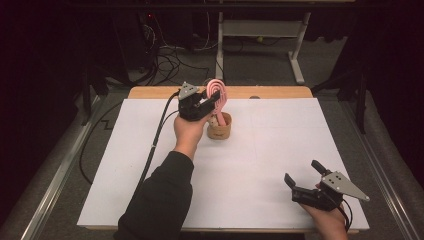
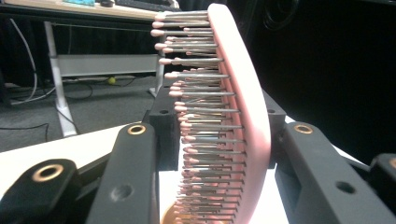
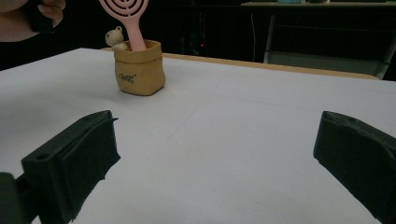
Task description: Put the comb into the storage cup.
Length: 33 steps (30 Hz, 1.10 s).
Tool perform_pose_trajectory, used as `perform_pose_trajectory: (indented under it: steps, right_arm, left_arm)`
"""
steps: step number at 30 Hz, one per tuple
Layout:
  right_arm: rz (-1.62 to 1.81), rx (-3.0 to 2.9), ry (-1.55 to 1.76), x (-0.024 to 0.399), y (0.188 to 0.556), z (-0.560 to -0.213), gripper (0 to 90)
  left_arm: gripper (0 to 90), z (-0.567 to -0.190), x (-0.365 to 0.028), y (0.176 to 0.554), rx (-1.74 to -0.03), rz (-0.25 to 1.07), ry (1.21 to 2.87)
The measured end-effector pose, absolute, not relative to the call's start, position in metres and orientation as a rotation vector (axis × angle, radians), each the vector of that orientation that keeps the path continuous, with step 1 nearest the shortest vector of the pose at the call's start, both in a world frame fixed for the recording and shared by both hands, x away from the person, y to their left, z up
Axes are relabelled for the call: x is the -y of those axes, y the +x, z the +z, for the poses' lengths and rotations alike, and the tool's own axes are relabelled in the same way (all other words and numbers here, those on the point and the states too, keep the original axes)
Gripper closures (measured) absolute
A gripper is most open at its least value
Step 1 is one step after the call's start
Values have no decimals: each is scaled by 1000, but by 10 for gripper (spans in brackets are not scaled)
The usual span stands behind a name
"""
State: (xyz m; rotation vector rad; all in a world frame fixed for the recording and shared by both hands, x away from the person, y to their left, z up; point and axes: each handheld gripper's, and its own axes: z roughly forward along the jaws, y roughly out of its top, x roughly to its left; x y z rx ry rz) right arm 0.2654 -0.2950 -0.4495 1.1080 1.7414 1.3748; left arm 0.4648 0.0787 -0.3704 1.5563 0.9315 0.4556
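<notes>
1. Your left gripper (image 1: 212, 101) pinches the head of the pink hairbrush (image 1: 218, 95) near the table's far edge, one jaw against the smooth back and the other in among the bristles (image 2: 201, 112). The handle already stands down inside the little tan pouch-shaped holder (image 1: 219, 129), so the step looks like seating the brush there. Judge it nearly done.
2. Keep the brush upright as you let it settle. The holder looks small and light, and a sideways push on the tall brush could tip it over. Lower straight along the handle.
3. When you release, spread the jaws evenly and draw straight back. The bristles may snag on the pad that sits among them and drag the brush out with it.
4. Your right gripper (image 1: 306, 178) rests near the table's near right corner, jaws spread wide with nothing between them, well apart from the holder. It could come over to steady the pouch if it wobbles.
5. The white table cover (image 1: 260, 165) lies bare between both hands, so nothing blocks a retreat.
6. Mind the small bear figure (image 3: 115, 37) in the holder just beside the handle: it crowds the opening, so don't press on it.
</notes>
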Motion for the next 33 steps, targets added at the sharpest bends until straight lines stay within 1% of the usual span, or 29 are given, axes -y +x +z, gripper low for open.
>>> perform_pose_trajectory:
  steps: [3,22,24,30,33]
  right_arm:
    - [1375,-1743,1111,295,265,-450,0]
    - [1371,-1748,1106,294,265,-450,0]
    - [1371,-1748,1106,294,266,-450,0]
    - [1371,-1750,1105,294,266,-450,1]
    - [1370,-1751,1105,294,266,-450,0]
  left_arm:
    - [603,-370,-80,465,-931,476,1565]
    - [581,-370,-86,468,-938,507,1579]
    - [555,-370,-86,468,-941,516,1580]
    - [554,-371,-86,467,-926,555,1613]
    - [553,-371,-86,467,-923,555,1621]
